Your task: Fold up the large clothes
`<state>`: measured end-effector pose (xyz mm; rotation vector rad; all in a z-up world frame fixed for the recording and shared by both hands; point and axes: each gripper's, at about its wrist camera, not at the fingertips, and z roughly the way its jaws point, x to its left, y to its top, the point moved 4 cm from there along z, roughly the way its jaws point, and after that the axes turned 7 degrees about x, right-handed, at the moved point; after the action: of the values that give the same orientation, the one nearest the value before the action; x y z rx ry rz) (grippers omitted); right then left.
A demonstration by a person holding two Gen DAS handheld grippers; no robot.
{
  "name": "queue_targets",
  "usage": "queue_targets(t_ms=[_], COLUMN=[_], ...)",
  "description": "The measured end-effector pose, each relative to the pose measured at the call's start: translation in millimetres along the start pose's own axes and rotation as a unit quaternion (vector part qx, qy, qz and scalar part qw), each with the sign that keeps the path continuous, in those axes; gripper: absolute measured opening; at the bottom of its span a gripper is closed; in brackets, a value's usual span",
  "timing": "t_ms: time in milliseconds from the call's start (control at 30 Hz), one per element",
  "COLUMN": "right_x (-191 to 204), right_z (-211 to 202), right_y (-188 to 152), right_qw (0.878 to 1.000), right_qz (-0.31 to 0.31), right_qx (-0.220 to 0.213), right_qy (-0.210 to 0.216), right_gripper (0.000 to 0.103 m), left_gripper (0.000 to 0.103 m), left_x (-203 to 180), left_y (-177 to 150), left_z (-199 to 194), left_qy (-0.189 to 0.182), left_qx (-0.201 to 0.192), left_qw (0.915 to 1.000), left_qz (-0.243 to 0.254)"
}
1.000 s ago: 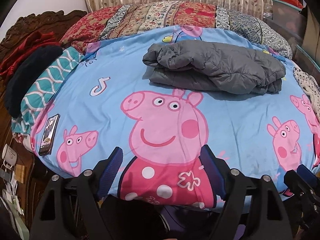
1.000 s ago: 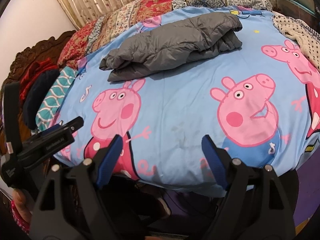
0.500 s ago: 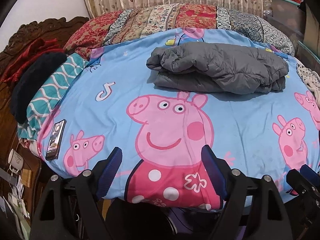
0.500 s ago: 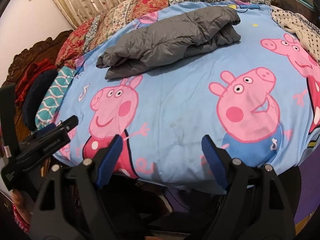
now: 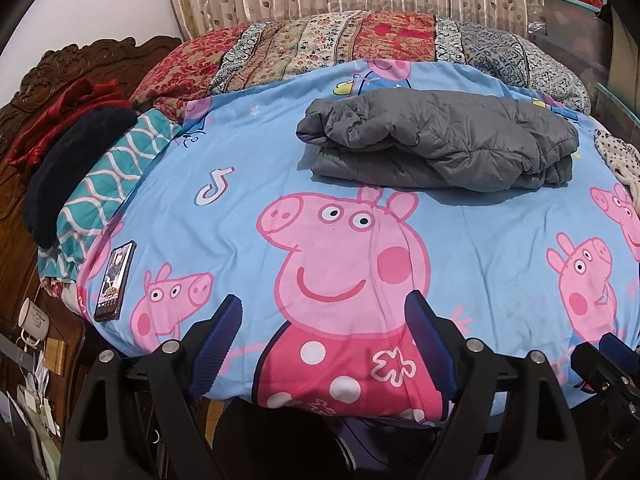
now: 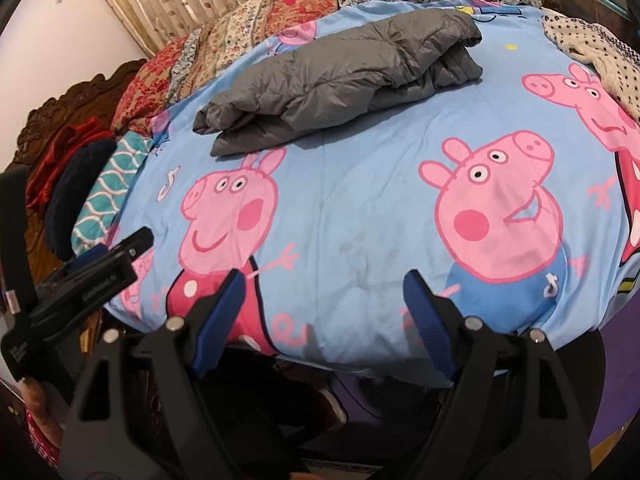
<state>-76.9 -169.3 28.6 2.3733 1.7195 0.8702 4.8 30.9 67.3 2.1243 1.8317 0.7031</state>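
A bed [image 5: 472,248] with a pig-picture sheet is filling the room. The grey jacket [image 5: 440,140] is lying folded near the bed's far edge, looking finished. The left gripper [image 5: 326,322] and right gripper [image 6: 324,300] are hanging open and empty over the near edge.

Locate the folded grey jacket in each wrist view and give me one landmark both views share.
Left wrist view: the grey jacket lies upper centre-right, on the blue cartoon-pig bedsheet, beyond the open left gripper.
Right wrist view: the grey jacket lies upper centre, running diagonally.
Shared landmark: the white music-note logo, left of the jacket's near corner.
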Motion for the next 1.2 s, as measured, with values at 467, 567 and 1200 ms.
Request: queue_targets(t_ms=[467, 567, 1200], right_x=[2.6, 4.8, -0.1], right_z=[2.5, 3.6, 4.9], right_y=[-7.5, -11.6, -6.7], right_qw=[1.000, 1.000, 1.000], right_qz=[-0.001, -0.001, -0.001], right_qx=[0.004, 0.006, 0.015], right_qy=[0.001, 0.001, 0.004], right_gripper=[0.078, 0.078, 0.078], left_gripper=[0.096, 0.096, 0.096], left_x=[-1.7, -3.8, -7.8], left_y=[-5.2, -8.8, -16.1], left_z=[3.5, 7.2, 18.9], left_qy=[-0.007, -0.010, -0.018], left_qx=[0.013, 0.025, 0.056], left_qw=[0.9999, 0.9996, 0.9982], left_qz=[0.001, 0.004, 0.007])
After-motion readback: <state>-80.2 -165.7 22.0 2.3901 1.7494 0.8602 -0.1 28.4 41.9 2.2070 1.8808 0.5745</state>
